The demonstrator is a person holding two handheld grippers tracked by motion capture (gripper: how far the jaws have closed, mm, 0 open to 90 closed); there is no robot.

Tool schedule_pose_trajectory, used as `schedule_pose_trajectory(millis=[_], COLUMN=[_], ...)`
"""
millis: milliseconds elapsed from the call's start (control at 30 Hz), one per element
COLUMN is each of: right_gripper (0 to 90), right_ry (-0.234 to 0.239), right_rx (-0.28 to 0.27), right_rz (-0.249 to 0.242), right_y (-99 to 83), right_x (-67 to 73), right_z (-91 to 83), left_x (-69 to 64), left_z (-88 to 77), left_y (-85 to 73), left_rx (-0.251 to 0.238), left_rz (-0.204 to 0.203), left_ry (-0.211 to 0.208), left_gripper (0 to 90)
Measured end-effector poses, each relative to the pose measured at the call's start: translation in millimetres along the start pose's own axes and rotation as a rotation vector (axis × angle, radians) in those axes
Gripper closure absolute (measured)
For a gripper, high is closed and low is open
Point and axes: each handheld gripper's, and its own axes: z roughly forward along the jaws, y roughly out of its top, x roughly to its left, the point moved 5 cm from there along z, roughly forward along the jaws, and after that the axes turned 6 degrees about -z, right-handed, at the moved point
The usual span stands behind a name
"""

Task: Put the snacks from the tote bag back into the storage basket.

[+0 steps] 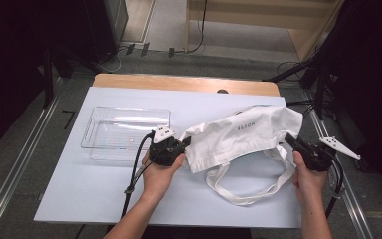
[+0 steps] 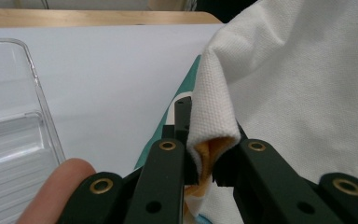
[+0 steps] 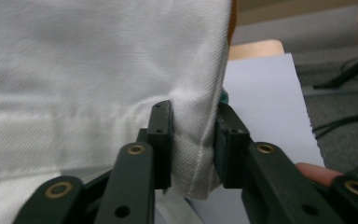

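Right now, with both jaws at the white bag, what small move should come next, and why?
Probably lift both ends together. The left gripper pinches one edge of the white tote bag and the right gripper has fabric between its jaws at the far edge, while the handles lie slack on the table.

The white tote bag [image 1: 243, 133] hides its contents, and its grey print is too small to read.

Item: a white cloth tote bag [image 1: 246, 132] with small grey lettering on its face.
Material: woven, off-white; an orange lining showed inside one pinched corner.
Pose: spread sideways, slightly lifted and rumpled.
Handles: two long white straps [image 1: 248, 191] looped loosely on the table toward the person.
Place: right half of the white tabletop.
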Motion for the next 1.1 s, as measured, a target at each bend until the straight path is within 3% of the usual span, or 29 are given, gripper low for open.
schedule_pose_trajectory(millis=[67,167,267,333,367,433,500,533,567,633,667,700,733,767,800,867,900,933,1000,1100], right_gripper=[75.6,76.1,76.3,76.4,76.4,76.3,76.4,76.3,76.3,76.2,76.1,76.1,76.0,76.0,76.0,75.9,75.9,75.8,75.7,75.5], right_ry=[-0.004,-0.029,-0.056,-0.064,-0.067,-0.056,-0.050,-0.067,-0.067,-0.059,-0.062,-0.062,-0.077,-0.077,-0.088,-0.091,-0.091,-0.093,-0.104,-0.109], right_rx=[-0.014,-0.088,-0.171,-0.191,-0.251,-0.289,-0.305,-0.322,-0.322,-0.322,-0.286,-0.286,-0.266,-0.266,-0.254,-0.251,-0.250,-0.251,-0.250,-0.250], right_rz=[-0.024,-0.128,-0.168,-0.173,-0.175,-0.177,-0.190,-0.241,-0.241,-0.237,-0.228,-0.228,-0.222,-0.222,-0.218,-0.223,-0.221,-0.204,-0.207,-0.206], right_y=[0.0,2.2,6.2,8.3,15.7,21.0,22.8,22.9,22.9,20.1,9.7,9.7,-1.6,-1.6,-7.0,-7.7,-8.2,-9.0,-9.4,-9.0], right_x=[3.6,20.2,39.0,43.0,50.2,57.3,61.6,70.6,70.6,73.1,70.1,70.1,66.4,66.4,63.8,63.1,62.3,60.8,60.6,61.3], right_z=[-3.4,-17.5,-39.9,-46.3,-62.2,-74.4,-80.0,-91.3,-91.3,-95.7,-92.6,-92.6,-89.2,-89.2,-88.3,-88.3,-88.4,-87.4,-86.0,-84.6], left_x=[-0.1,-4.1,-19.3,-23.8,-28.3,-30.1,-29.3,-24.0,-24.0,-13.9,-6.8,-6.8,-3.5,-3.5,-4.3,-6.1,-9.2,-13.6,-15.9,-25.9], left_z=[-1.1,-5.2,-16.8,-20.7,-26.0,-29.8,-30.1,-27.1,-27.1,-18.9,-11.3,-11.3,-7.5,-7.5,-10.1,-12.6,-16.8,-24.1,-30.4,-41.3], left_y=[0.2,3.1,13.7,18.9,26.6,33.6,35.4,35.7,35.7,31.9,27.2,27.2,22.8,22.8,21.4,20.7,19.6,16.4,12.5,-10.0], left_rx=[-0.003,-0.024,-0.057,-0.072,-0.091,-0.096,-0.092,-0.078,-0.078,-0.050,-0.030,-0.030,-0.025,-0.025,-0.035,-0.040,-0.044,-0.054,-0.061,-0.059], left_rz=[-0.010,-0.022,0.014,0.016,0.013,-0.002,-0.004,-0.019,-0.019,-0.027,-0.025,-0.025,-0.032,-0.032,-0.035,-0.032,-0.014,0.004,0.009,0.064], left_ry=[-0.012,-0.045,-0.068,-0.093,-0.125,-0.143,-0.137,-0.121,-0.121,-0.064,-0.032,-0.032,-0.004,-0.004,0.021,0.019,0.013,0.004,0.001,-0.011], left_gripper=[84.8,85.0,85.2,85.2,85.2,85.1,85.1,85.0,85.0,84.9,84.0,82.8,78.2,70.5,56.7,41.2,41.2,29.2,25.0,21.8])
